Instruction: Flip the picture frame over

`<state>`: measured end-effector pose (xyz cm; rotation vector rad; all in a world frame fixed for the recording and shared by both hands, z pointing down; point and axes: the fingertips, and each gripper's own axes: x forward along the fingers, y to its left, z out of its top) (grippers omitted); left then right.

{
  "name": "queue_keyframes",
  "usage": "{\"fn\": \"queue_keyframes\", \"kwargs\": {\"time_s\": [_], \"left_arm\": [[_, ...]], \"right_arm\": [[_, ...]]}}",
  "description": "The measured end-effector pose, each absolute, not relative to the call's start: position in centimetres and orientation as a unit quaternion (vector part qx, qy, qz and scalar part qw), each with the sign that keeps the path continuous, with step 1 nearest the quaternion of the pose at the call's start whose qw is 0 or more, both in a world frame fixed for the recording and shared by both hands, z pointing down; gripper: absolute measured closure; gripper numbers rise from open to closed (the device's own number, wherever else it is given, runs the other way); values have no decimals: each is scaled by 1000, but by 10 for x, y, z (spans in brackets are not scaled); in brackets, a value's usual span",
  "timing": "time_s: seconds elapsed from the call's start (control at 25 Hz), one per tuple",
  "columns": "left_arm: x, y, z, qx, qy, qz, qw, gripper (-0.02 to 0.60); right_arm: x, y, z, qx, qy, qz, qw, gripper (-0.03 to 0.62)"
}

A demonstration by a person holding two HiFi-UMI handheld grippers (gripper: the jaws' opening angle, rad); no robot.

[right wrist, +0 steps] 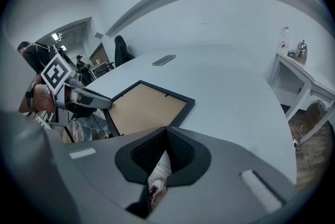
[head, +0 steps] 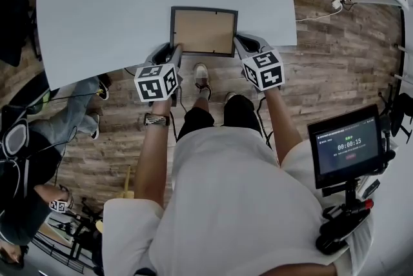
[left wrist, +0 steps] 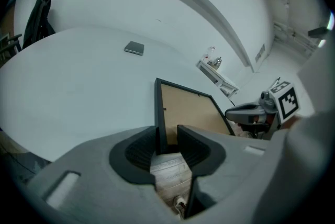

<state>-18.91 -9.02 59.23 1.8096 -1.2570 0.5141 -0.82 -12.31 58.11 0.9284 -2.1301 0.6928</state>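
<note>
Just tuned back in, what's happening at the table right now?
A person works two grippers at the near edge of the table, where the picture frame lies flat, brown backing up. The left gripper is open, the frame's left rim between its jaws; the right gripper is shut at the near right corner.

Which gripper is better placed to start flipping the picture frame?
Left, probably. The left gripper has its jaws apart with the picture frame's left edge between them, so it only needs to close. The right gripper has its jaws together at the near right corner, with nothing between them.
</note>
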Motion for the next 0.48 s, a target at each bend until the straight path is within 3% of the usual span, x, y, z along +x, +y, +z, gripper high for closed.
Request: {"fn": "queue_keyframes", "kwargs": {"time_s": [0.32,0.48], "left_arm": [[-189,-91,596,730,-498,235,404,451],[-193,-94,591,738,-506,275,352,451]], "right_arm": [[-8,-123,583,361,-822,269,349,592],[-7,-123,582,364,-821,270,346,592]]}}
